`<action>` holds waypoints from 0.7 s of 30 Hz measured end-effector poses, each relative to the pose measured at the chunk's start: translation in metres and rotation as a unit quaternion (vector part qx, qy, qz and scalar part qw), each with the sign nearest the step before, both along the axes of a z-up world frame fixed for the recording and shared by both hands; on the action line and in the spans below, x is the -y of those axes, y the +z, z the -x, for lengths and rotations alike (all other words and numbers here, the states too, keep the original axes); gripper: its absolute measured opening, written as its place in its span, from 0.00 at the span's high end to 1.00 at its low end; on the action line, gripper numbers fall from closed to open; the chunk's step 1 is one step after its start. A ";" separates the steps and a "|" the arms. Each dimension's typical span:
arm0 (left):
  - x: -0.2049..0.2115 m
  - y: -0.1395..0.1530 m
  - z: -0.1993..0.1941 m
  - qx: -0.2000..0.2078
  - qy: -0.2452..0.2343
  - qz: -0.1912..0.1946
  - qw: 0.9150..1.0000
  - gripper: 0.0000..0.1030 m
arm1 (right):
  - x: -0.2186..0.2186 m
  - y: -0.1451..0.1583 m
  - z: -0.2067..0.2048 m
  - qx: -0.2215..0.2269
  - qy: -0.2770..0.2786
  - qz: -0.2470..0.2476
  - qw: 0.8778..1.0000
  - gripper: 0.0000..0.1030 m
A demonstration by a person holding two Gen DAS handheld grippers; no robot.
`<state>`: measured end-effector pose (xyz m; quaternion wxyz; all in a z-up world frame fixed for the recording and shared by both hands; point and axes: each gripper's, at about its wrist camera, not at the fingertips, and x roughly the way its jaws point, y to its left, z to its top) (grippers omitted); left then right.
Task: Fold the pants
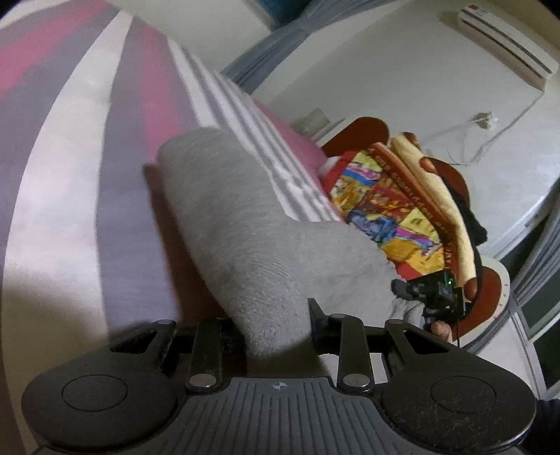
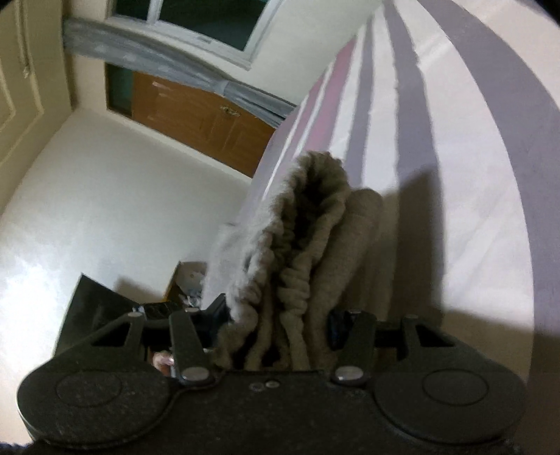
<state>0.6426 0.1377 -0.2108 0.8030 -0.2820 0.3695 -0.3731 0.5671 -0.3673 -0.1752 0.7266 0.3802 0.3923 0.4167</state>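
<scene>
The grey knit pants (image 1: 245, 224) hang as a thick folded band over the striped bed sheet (image 1: 70, 157). My left gripper (image 1: 276, 325) is shut on one end of the band, with fabric bunched between its jaws. From there the cloth runs right to my right gripper (image 1: 399, 288), which grips the other end. In the right wrist view the gathered elastic waistband of the pants (image 2: 308, 245) stands up in several layers between the jaws of the right gripper (image 2: 280, 315), which is shut on it. Both ends are lifted off the sheet.
A pile of colourful folded blankets (image 1: 392, 196) lies on a brown chair (image 1: 364, 129) beside the bed. A white wall with an air conditioner (image 1: 504, 42) is behind. The right wrist view shows a wooden door (image 2: 203, 119), a window (image 2: 196, 21), pale floor (image 2: 105, 196) and a black object (image 2: 91, 304).
</scene>
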 end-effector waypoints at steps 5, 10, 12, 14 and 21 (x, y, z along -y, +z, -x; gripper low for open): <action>-0.010 -0.033 -0.007 -0.009 -0.004 0.037 0.999 0.68 | 0.008 -0.026 0.000 -0.002 0.007 -0.018 1.000 0.50; -0.002 -0.037 -0.004 -0.007 -0.003 0.042 0.999 0.67 | 0.008 -0.029 -0.002 0.012 0.008 -0.018 1.000 0.49; 0.003 -0.033 -0.002 -0.007 0.002 0.038 0.999 0.65 | 0.010 -0.026 -0.001 0.011 0.007 -0.016 1.000 0.48; 0.001 -0.029 0.003 -0.003 0.009 0.025 1.000 0.56 | 0.005 -0.021 -0.006 0.003 0.005 -0.006 1.000 0.47; 0.018 0.009 0.060 0.016 0.027 -0.054 0.998 0.04 | -0.016 0.021 0.013 -0.007 -0.011 0.076 0.997 0.22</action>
